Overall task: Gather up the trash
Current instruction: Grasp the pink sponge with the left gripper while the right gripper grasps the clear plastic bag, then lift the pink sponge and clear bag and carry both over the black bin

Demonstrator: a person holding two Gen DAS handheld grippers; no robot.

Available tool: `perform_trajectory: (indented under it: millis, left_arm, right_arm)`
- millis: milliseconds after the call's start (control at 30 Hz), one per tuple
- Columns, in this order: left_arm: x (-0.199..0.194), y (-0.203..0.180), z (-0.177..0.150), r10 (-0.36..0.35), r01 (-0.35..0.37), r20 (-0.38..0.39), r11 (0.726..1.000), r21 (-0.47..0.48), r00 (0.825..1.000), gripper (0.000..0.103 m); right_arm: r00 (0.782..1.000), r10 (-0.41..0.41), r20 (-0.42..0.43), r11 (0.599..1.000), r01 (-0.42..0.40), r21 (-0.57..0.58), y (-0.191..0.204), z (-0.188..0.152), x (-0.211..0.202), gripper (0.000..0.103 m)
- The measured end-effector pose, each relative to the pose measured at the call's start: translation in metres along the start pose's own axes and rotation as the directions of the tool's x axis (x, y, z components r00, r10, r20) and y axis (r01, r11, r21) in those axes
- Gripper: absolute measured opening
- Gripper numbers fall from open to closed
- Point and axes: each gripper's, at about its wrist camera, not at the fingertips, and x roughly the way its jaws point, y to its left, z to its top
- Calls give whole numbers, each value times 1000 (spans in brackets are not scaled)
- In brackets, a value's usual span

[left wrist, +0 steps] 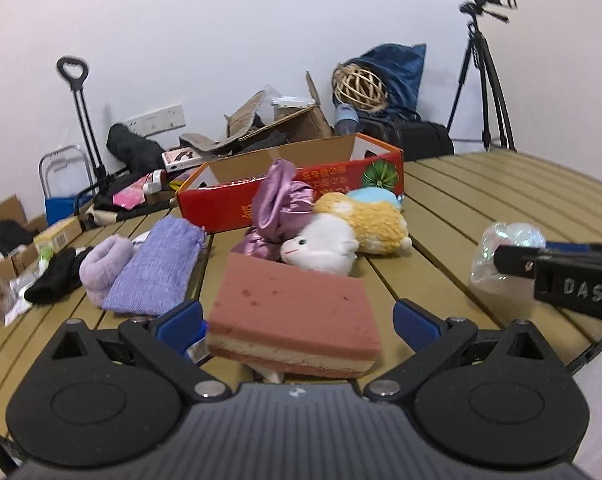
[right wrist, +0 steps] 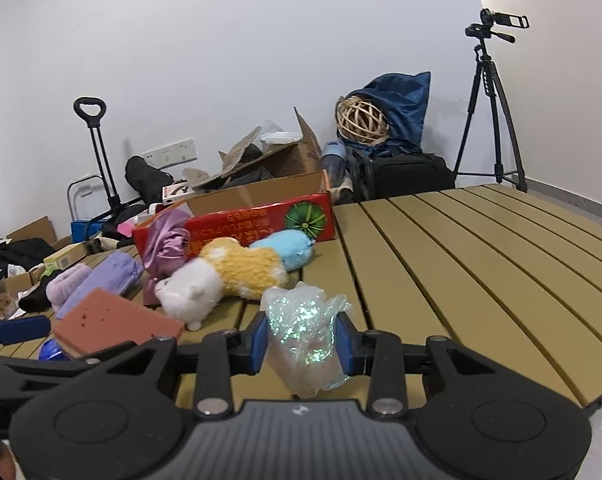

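Note:
A pink-topped sponge (left wrist: 293, 312) lies on the slatted table between the fingers of my left gripper (left wrist: 299, 320), which stands open with a gap at the right pad. A small blue scrap (left wrist: 197, 347) shows at the sponge's left corner. My right gripper (right wrist: 303, 340) is shut on a crumpled clear plastic wrapper (right wrist: 305, 320) with glittery flecks. In the left wrist view that wrapper (left wrist: 497, 256) and the right gripper (left wrist: 513, 260) sit at the right. In the right wrist view the sponge (right wrist: 113, 320) lies at the lower left, beside a blue fingertip (right wrist: 19, 329) of the left gripper.
Behind the sponge lie a white and yellow plush toy (left wrist: 341, 236), a blue plush (right wrist: 285, 250), shiny lilac fabric (left wrist: 281, 204), a purple pouch (left wrist: 157, 268) and a fluffy lilac item (left wrist: 105, 264). An open red cardboard box (left wrist: 237, 200) stands further back. A tripod (right wrist: 489, 120) and clutter are beyond the table.

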Motion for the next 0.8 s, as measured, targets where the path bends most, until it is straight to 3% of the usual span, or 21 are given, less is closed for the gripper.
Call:
perform_trajectory:
  millis: [333,800]
  left_arm:
    - [16,-17,-6,51,-48,-27,993,105,998,103]
    - [22,-9,-10,55,-52,-39,995,86,998,103]
  right_arm:
    - [1000,-18,9,1000,18,-1,-11,-1,-9,34]
    - [1000,-13,-5,1000,13,-15,-7,-4,-5,34]
